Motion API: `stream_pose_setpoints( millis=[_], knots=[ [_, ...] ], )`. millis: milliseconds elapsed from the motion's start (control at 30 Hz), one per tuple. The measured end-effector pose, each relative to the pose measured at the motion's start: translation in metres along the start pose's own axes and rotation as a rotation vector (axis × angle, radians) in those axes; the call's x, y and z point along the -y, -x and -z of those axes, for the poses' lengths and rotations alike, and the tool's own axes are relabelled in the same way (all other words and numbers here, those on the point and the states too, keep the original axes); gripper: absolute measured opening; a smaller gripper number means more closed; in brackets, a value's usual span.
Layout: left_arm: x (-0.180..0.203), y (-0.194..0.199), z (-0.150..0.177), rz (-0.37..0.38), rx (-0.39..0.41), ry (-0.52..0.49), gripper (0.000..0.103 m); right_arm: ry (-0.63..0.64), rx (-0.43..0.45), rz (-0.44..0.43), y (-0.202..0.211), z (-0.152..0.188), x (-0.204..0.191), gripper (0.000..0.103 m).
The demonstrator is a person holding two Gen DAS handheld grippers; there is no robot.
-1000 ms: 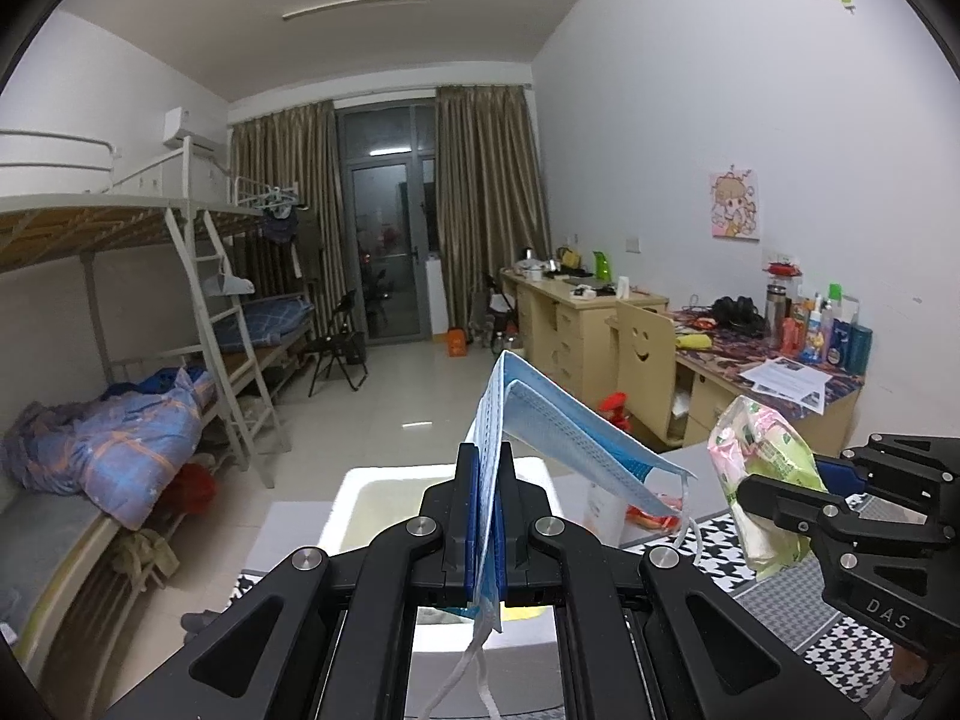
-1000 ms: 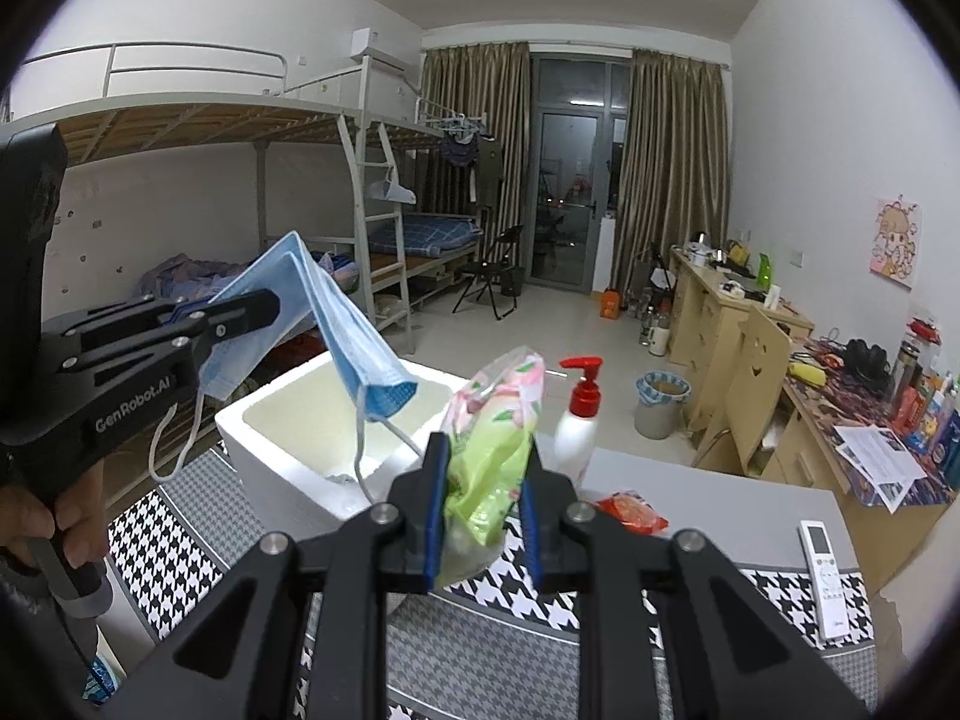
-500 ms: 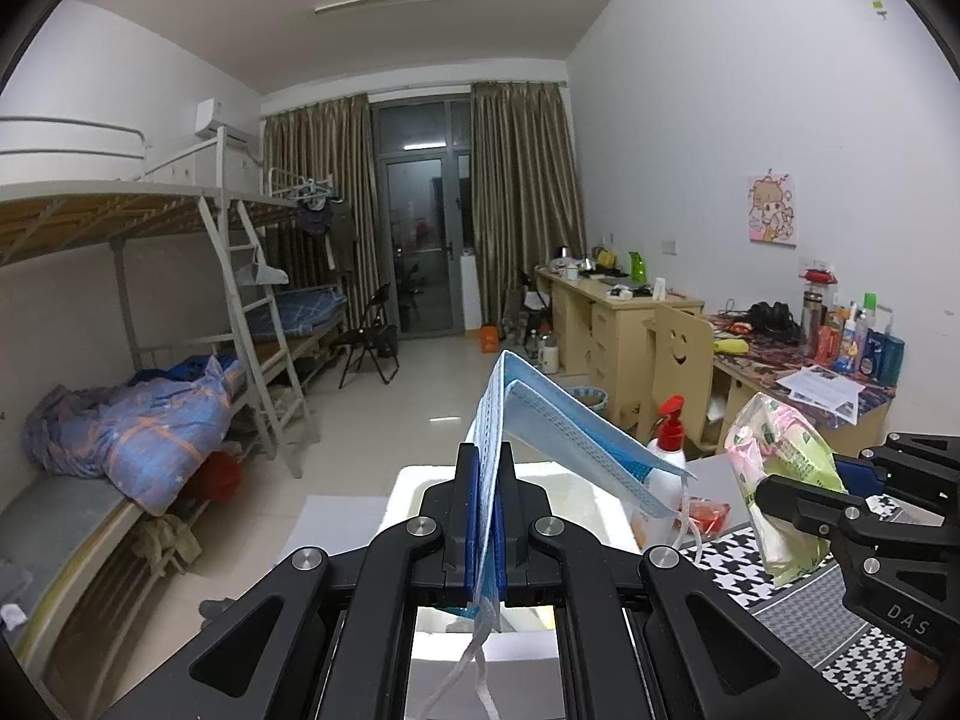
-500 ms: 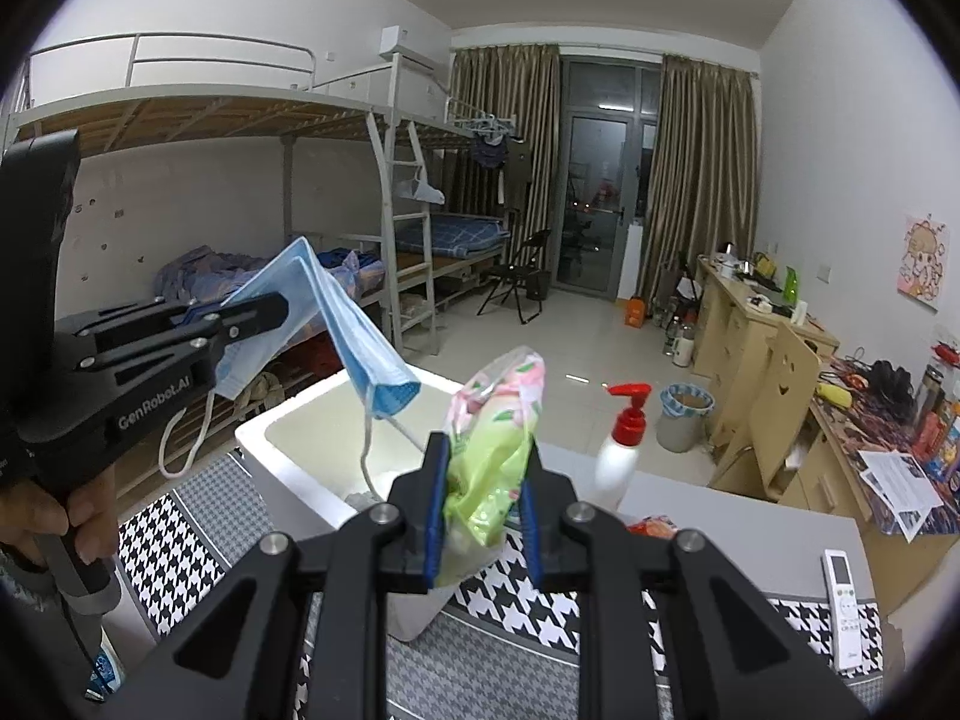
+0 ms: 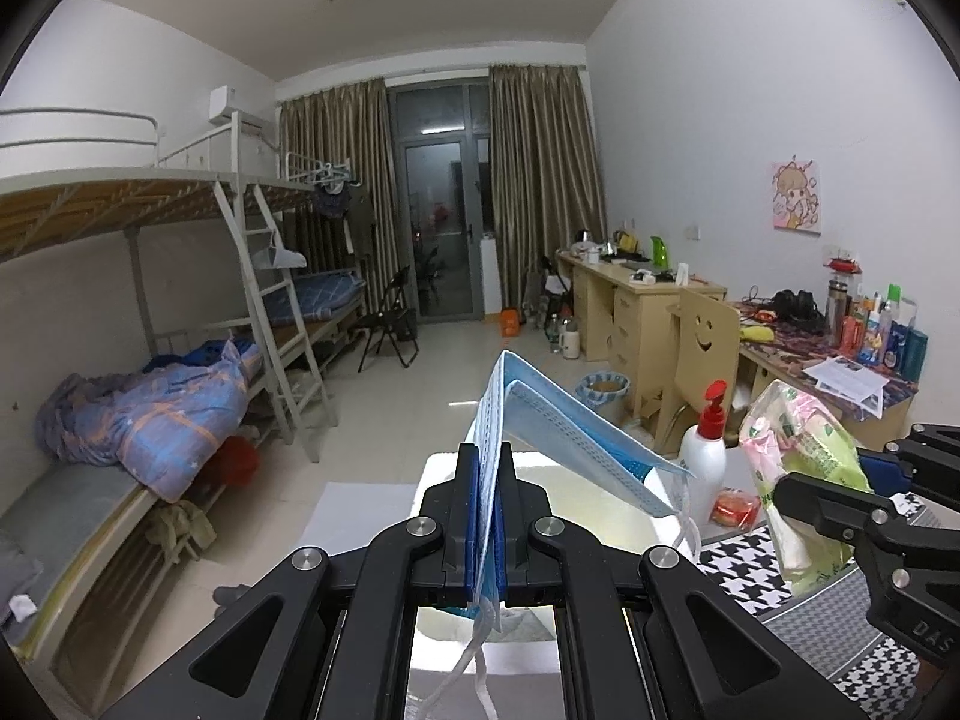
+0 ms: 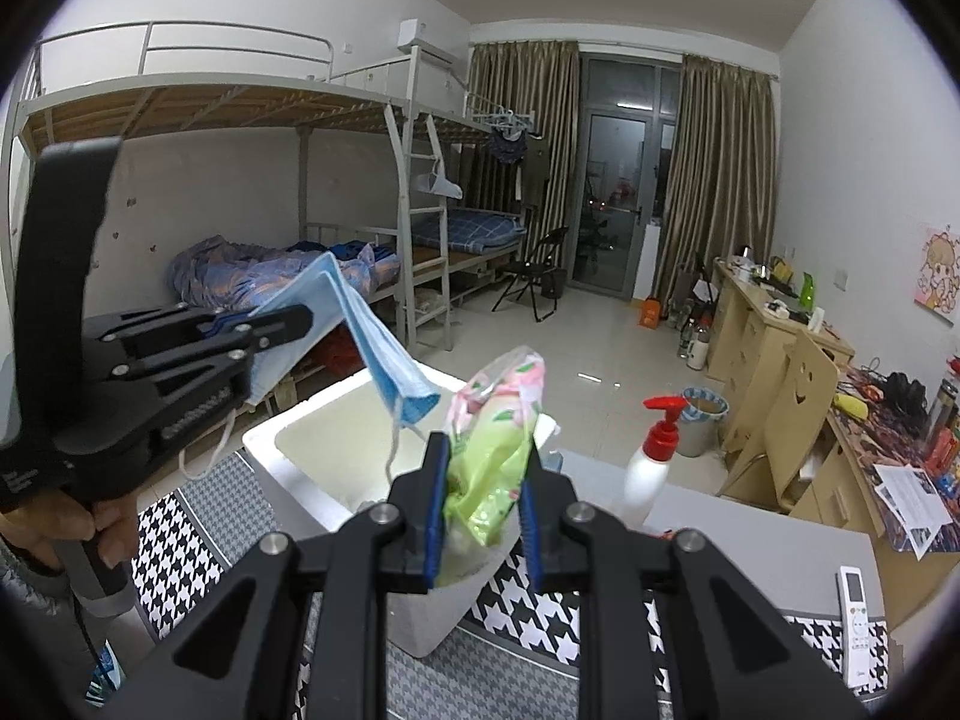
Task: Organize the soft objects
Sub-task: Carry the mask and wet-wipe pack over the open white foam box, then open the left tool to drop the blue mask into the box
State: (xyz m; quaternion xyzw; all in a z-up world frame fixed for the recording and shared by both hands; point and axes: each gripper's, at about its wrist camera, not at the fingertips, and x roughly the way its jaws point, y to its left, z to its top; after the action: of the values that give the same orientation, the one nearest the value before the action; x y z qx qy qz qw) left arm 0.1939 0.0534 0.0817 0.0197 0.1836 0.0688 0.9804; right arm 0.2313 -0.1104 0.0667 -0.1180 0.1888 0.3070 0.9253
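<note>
A white foam box (image 6: 312, 456) sits on the houndstooth-covered worktop (image 6: 180, 546), at 12 o'clock from both grippers. The right gripper (image 6: 480, 504) has its fingers pinching a green-and-pink tissue pack (image 6: 495, 432) above the box's near corner. At its 9 o'clock, the left gripper (image 5: 485, 516) clamps a blue face mask (image 5: 558, 432), held over the box.

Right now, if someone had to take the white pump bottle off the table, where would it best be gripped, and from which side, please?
Probably around the white body of the pump bottle, coming in level from the near side. It stands upright on the table, and its red pump head is narrow with a spout sticking out sideways, a poor hold. The white foam box stands close on its left, so the near side looks more open.
</note>
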Motion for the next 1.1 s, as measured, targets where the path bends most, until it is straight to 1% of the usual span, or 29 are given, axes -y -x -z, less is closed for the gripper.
stream_pose_setpoints(
  millis=[333, 700, 767, 867, 900, 933, 967, 1000, 1033, 1067, 1100],
  knots=[
    [0.001, -0.022, 0.002, -0.002, -0.05, -0.003, 0.004, 0.015, -0.022, 0.021, -0.009, -0.002, -0.001, 0.025],
    [-0.004, -0.044, 0.004, 0.028, -0.11, 0.007, 0.004, 0.019, -0.045, 0.032, -0.018, -0.004, -0.007, 0.025],
    [-0.005, -0.049, 0.004, 0.031, -0.128, 0.012, 0.006, 0.018, -0.048, 0.035, -0.019, -0.004, -0.007, 0.025],
    [-0.007, -0.056, 0.005, 0.029, -0.156, 0.017, 0.016, 0.019, -0.05, 0.043, -0.019, -0.005, -0.008, 0.025],
    [-0.009, -0.055, 0.005, 0.022, -0.157, 0.023, 0.027, 0.019, -0.05, 0.044, -0.019, -0.006, -0.008, 0.025],
    [-0.011, -0.054, 0.005, 0.02, -0.153, 0.026, 0.045, 0.015, -0.049, 0.045, -0.018, -0.006, -0.008, 0.025],
    [-0.012, -0.053, 0.005, 0.02, -0.149, 0.031, 0.053, 0.013, -0.048, 0.048, -0.018, -0.007, -0.008, 0.025],
    [-0.016, -0.05, 0.004, 0.019, -0.138, 0.043, 0.064, 0.011, -0.046, 0.051, -0.017, -0.008, -0.009, 0.025],
    [-0.017, -0.049, 0.003, 0.017, -0.132, 0.05, 0.07, 0.01, -0.044, 0.053, -0.017, -0.008, -0.009, 0.025],
    [-0.019, -0.045, 0.002, 0.015, -0.123, 0.056, 0.072, 0.008, -0.043, 0.053, -0.016, -0.009, -0.01, 0.025],
    [-0.02, -0.043, 0.001, 0.012, -0.114, 0.056, 0.076, 0.005, -0.041, 0.054, -0.016, -0.009, -0.01, 0.025]
  ],
)
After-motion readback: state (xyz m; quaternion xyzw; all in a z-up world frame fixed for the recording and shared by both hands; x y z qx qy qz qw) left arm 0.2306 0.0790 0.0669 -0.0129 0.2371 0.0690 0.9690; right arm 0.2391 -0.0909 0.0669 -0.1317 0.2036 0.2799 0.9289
